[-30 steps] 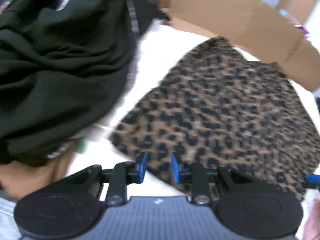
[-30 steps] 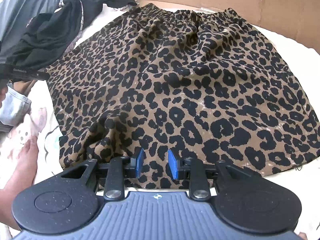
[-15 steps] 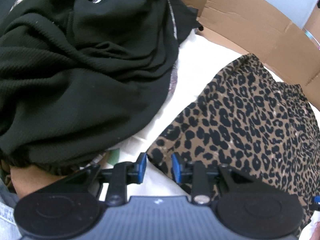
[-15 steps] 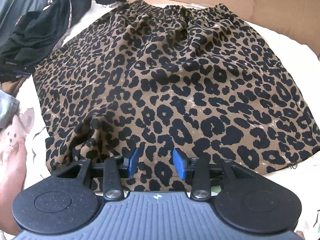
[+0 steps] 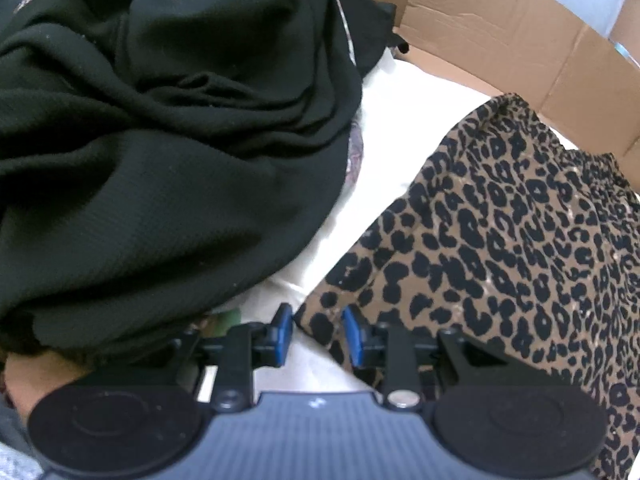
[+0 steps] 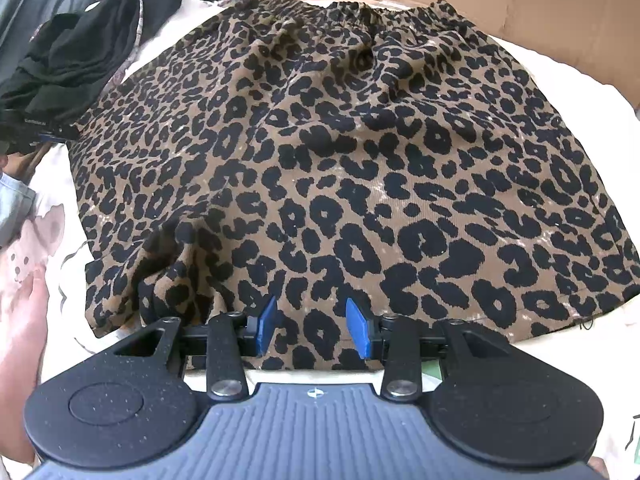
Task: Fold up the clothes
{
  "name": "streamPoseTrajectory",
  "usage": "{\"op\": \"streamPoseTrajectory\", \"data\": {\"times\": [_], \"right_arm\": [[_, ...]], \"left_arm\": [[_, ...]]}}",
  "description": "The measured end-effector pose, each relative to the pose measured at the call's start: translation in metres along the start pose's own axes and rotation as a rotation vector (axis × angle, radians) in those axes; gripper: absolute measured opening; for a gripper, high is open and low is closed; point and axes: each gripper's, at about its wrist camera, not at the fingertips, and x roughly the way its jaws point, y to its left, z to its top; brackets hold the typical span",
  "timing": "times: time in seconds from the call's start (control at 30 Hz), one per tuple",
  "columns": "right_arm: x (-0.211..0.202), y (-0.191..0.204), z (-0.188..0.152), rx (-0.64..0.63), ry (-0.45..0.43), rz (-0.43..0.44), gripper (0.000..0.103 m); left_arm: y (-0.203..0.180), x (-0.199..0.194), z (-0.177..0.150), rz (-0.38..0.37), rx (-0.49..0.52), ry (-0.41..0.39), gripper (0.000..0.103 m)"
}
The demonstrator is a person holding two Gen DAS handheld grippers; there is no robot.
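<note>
At nine o'clock a heap of black clothes point(image 5: 152, 152) is seen beside the left hand-held gripper point(image 5: 318, 330), whose blue fingers are spread around a corner of the leopard-print skirt point(image 6: 340, 152). Toward three o'clock, the skirt is laid flat on a white bed sheet point(image 5: 408, 112); the right hand-held gripper point(image 6: 312, 326) is spread over its hem.

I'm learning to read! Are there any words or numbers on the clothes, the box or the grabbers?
Black garment: a small strip of pale lettering at its lower edge, too tiny and blurred to read.
White sheet: a green printed mark at the right edge, cut off, not readable.
Right gripper: only a small round logo on its body, no letters.
Leopard-print skirt and cardboard: no text.
</note>
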Motion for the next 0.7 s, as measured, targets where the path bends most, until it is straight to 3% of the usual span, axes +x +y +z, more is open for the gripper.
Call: {"op": "streamPoseTrajectory", "data": {"times": [0.23, 0.33, 0.5, 0.7], "right_arm": [[0.000, 0.001, 0.001, -0.007, -0.001, 0.004, 0.045], [0.001, 0.000, 0.000, -0.006, 0.000, 0.003, 0.045], [0.002, -0.001, -0.002, -0.005, 0.001, 0.002, 0.045], [0.003, 0.000, -0.002, -0.011, 0.006, 0.004, 0.045]], "left_arm": [[0.003, 0.010, -0.005, -0.027, 0.043, -0.031, 0.035], [0.009, 0.006, -0.006, -0.065, 0.033, -0.031, 0.029], [0.033, -0.006, -0.007, -0.222, -0.116, -0.065, 0.028], [0.036, 0.003, -0.006, -0.290, -0.153, -0.067, 0.033]]}}
